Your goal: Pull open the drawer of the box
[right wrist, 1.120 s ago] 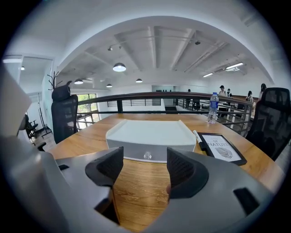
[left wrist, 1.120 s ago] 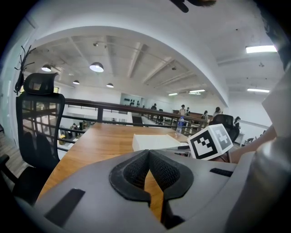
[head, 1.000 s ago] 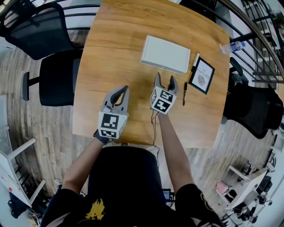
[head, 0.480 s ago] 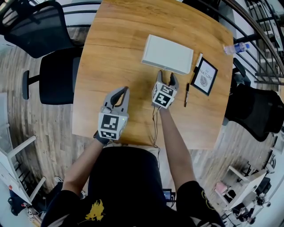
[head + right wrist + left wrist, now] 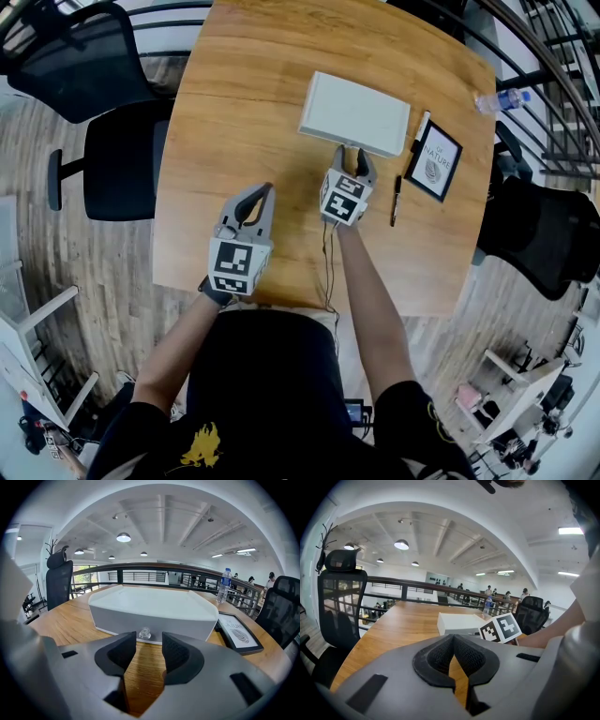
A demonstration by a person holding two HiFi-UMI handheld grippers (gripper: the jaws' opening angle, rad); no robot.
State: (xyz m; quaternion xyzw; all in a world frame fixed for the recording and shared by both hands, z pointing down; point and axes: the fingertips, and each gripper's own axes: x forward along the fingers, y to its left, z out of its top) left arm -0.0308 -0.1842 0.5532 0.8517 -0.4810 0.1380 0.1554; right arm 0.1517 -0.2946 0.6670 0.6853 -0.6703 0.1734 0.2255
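The white box [image 5: 354, 114] lies flat on the wooden table [image 5: 244, 84], its drawer front facing me. A small clear knob [image 5: 144, 633] sits at the middle of that front. My right gripper [image 5: 350, 161] is at the box's near edge. In the right gripper view its jaws [image 5: 149, 641] are closing, with the knob just ahead of the tips and the pads [image 5: 176, 652] not pressing on it. My left gripper [image 5: 256, 194] hovers over the table to the left, shut and holding nothing. The left gripper view shows the box [image 5: 457, 623] beyond its joined tips [image 5: 453, 639].
A framed picture [image 5: 429, 159], a black pen [image 5: 393, 199] and a white pen [image 5: 413, 131] lie right of the box. A water bottle [image 5: 497, 98] is at the table's far right corner. Black office chairs [image 5: 122, 173] [image 5: 539, 234] flank the table. A railing [image 5: 154, 576] runs behind it.
My right gripper has moved forward to the box's front edge and its jaws have narrowed. The left gripper has stayed where it was.
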